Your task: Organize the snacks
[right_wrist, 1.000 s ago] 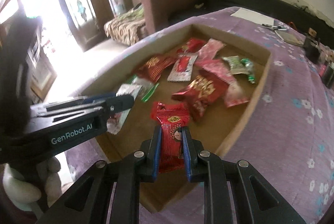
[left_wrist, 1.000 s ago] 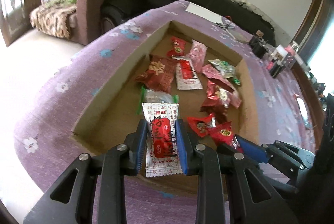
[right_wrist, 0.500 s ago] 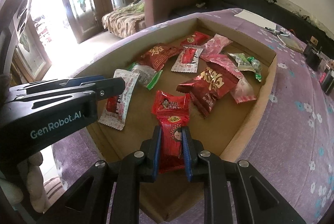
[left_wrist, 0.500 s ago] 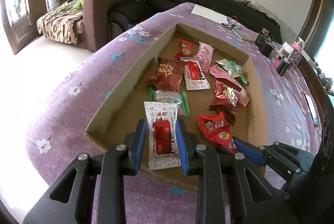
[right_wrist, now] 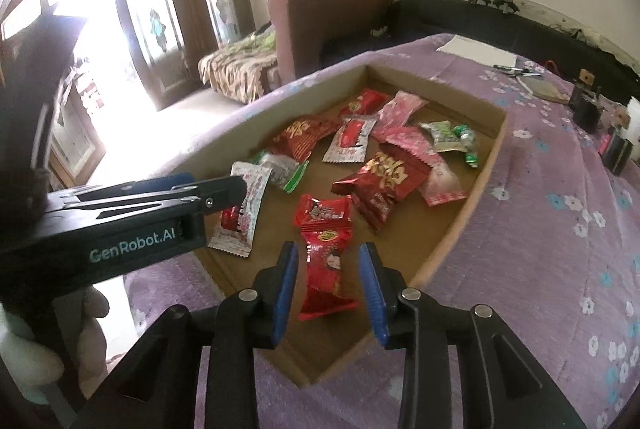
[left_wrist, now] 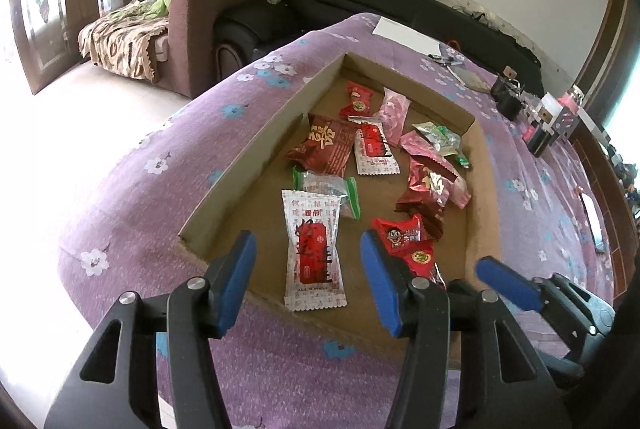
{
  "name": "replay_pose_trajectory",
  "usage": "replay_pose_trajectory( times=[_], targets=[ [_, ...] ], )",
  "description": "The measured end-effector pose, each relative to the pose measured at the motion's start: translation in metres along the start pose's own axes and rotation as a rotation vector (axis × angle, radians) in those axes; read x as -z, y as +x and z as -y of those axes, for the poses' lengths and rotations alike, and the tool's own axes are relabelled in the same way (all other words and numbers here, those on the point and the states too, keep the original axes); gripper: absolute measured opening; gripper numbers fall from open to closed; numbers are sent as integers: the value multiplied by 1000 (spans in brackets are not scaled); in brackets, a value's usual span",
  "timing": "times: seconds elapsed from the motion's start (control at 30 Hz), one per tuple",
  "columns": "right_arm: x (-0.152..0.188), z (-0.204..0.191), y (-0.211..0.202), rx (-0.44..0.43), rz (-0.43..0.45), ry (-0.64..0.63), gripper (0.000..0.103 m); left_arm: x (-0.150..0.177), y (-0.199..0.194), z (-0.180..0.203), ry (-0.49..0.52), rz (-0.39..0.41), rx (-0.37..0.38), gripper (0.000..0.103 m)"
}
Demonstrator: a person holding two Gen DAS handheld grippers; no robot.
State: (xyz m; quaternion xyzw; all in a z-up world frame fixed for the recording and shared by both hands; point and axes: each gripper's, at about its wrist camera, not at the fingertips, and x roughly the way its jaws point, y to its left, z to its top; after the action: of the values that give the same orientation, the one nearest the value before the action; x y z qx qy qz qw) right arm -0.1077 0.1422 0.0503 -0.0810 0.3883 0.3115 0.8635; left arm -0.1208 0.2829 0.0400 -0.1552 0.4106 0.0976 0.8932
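A: Starting on the left, the left gripper (left_wrist: pixel 308 285) stands with its blue pads apart. Its jaws have just been opening, and the white packet with the red label (left_wrist: pixel 314 249) sits between them with clear gaps on both sides, so nothing is gripped.

B: Where does that packet lie?

A: At the near end of the cardboard box (left_wrist: pixel 248 165), its bottom seam by the box's near edge. Its long axis runs from 6 to 12 o'clock in the left wrist view, almost in line with the fingers, tilted slightly toward 11.

B: And the other side?

A: The right gripper (right_wrist: pixel 330 289) has also just been opening, less widely. The red packet (right_wrist: pixel 324 253) lies between its pads, seemingly untouched (the gap is narrow, so contact at the hidden underside cannot be ruled out). It points from 6 toward 12 o'clock too, resting at the near end of the box beside the white one.

B: So each packet belongs to its own hand?

A: Yes, the white one lies straight ahead of the left gripper and the red one straight ahead of the right. The remaining snacks, a dark red bag (right_wrist: pixel 380 185) among them, lie farther off toward 12 o'clock. Judging from this, both look released, and any next pick would mean reaching forward along the box's length.
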Motion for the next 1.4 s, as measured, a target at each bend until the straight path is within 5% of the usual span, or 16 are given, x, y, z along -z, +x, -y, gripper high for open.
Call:
replay_pose_trajectory(
  times=[0.2,0.5,0.87,1.0,1.07,1.13,1.2,1.4],
  targets=[
    [6,38,-31,47,74,103,44,2,-7,-1,-23,13,-4,54],
    [32,118,-59,165,112,279,45,13,-10,18,4,29,2,56],
    [48,165,-83,247,159,342,53,19,-33,23,-30,154,-1,56],
    [47,177,-85,284,168,344,54,22,-40,32,0,211,-77,56],
    [45,187,-83,305,172,359,55,25,-46,40,29,261,-156,57],
    [45,193,-80,325,181,369,55,28,-56,46,47,329,-243,77],
    [48,197,-77,340,188,374,55,32,-74,53,59,448,-334,87],
    [51,194,-75,368,188,342,60,43,-126,65,77,744,-427,103]
  ],
)
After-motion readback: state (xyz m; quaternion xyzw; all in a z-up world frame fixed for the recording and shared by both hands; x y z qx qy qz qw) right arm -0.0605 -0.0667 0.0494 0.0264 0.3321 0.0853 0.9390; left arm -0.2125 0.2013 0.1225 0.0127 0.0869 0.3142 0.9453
